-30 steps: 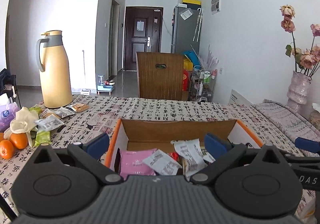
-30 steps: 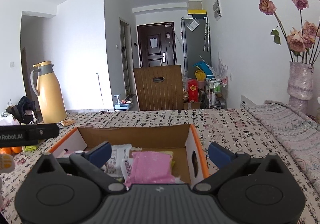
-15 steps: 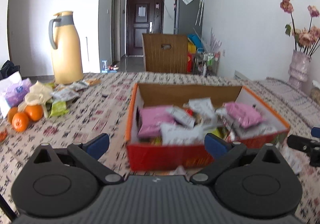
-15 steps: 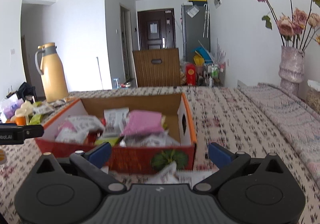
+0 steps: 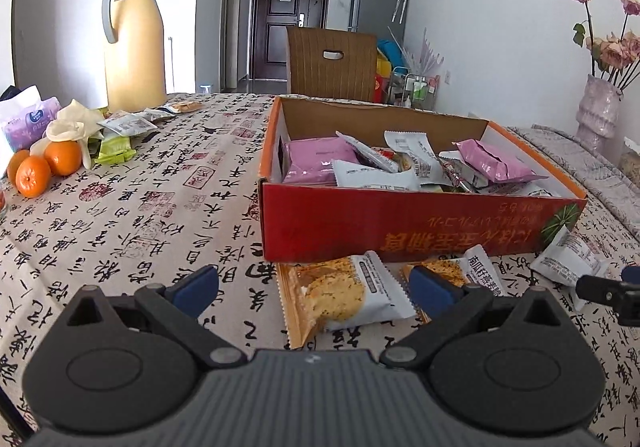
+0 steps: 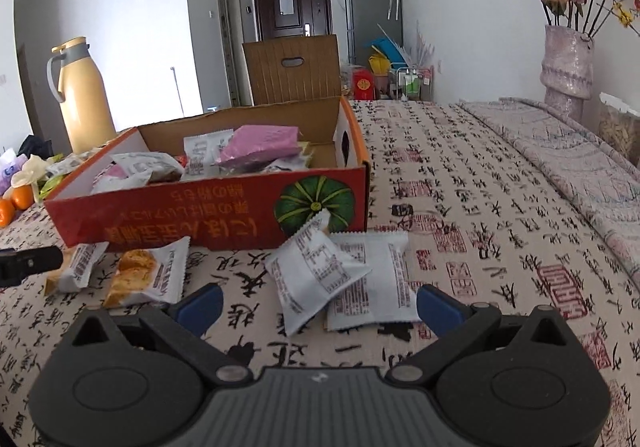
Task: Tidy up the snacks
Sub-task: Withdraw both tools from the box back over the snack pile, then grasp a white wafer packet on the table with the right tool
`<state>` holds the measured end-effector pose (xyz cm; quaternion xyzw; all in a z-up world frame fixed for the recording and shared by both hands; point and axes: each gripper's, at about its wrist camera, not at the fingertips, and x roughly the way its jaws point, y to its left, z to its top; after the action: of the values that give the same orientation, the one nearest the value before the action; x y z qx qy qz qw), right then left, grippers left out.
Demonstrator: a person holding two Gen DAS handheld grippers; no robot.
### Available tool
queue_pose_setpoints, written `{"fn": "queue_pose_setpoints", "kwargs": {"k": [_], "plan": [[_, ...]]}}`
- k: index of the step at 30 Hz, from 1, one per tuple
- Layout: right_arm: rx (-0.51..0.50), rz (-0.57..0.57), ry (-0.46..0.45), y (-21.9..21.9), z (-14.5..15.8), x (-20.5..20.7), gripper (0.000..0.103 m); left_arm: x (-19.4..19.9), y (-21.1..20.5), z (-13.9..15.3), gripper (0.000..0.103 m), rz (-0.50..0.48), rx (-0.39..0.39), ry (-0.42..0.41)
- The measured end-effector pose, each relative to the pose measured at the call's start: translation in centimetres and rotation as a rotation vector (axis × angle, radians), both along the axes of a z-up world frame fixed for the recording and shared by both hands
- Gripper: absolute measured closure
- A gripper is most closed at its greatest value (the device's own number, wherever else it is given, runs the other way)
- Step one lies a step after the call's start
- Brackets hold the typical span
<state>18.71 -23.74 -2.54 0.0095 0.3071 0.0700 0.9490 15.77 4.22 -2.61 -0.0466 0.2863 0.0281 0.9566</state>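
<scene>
Snacks are lying both inside and outside the red box (image 5: 420, 225), so the tidying is not finished yet. The box is sitting in the middle of the table (image 5: 140, 187), and pink and white packets are piling up inside it. That looks like the place where all the snacks belong.

Four packets are still lying on the cloth just in front of the box. Two cake packets (image 5: 344, 293) are resting near the left gripper (image 5: 314, 287). Two white packets (image 6: 332, 275) are resting near the right gripper (image 6: 320, 307), one leaning on top of the other.

Both grippers are hanging low over the table, each one pointing at its own pair of packets. The left gripper's fingers are spreading wide with nothing between them, and a cake packet is lying right in the gap. The right gripper's fingers are also standing wide apart and holding nothing, with the white packets between the blue tips. I think they are open like this so they can close on a packet next.

More small packets (image 5: 128, 123) are waiting far off by the oranges (image 5: 44, 167) and the tall yellow jug (image 5: 134, 43). Those are probably coming later, because the near ones are easier to reach first.
</scene>
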Motion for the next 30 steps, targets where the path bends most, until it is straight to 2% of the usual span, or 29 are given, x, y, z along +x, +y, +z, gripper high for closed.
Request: {"fn": "queue_pose_setpoints", "kwargs": {"k": [3,8,9,12,13,15,19,30], "plan": [[-0.057,0.027,-0.027,0.9,0.4,0.6,0.003,0.2,0.1,0.0,0.000,0.003,-0.009,0.001],[-0.227,0.078,-0.048,2.9,0.1,2.3,0.025,0.2,0.0,-0.1,0.000,0.005,-0.003,0.004],[-0.254,0.090,-0.046,3.2,-0.1,2.6,0.032,0.3,0.0,-0.1,0.000,0.006,-0.004,0.005],[-0.302,0.116,-0.023,3.9,-0.9,3.3,0.040,0.4,0.0,-0.2,0.000,0.008,-0.001,0.013],[-0.310,0.121,-0.017,4.0,-1.2,3.4,0.047,0.4,-0.1,-0.2,0.000,0.008,0.001,0.015],[-0.316,0.128,-0.029,4.2,-1.3,3.3,0.055,0.5,-0.1,-0.3,0.000,0.009,0.005,0.020],[-0.297,0.120,-0.057,4.0,-1.1,2.8,0.064,0.7,-0.2,-0.4,0.000,0.016,0.010,0.034],[-0.140,0.100,-0.132,2.0,0.5,1.6,0.065,1.7,-0.5,0.2,0.000,0.047,0.034,0.096]]}}
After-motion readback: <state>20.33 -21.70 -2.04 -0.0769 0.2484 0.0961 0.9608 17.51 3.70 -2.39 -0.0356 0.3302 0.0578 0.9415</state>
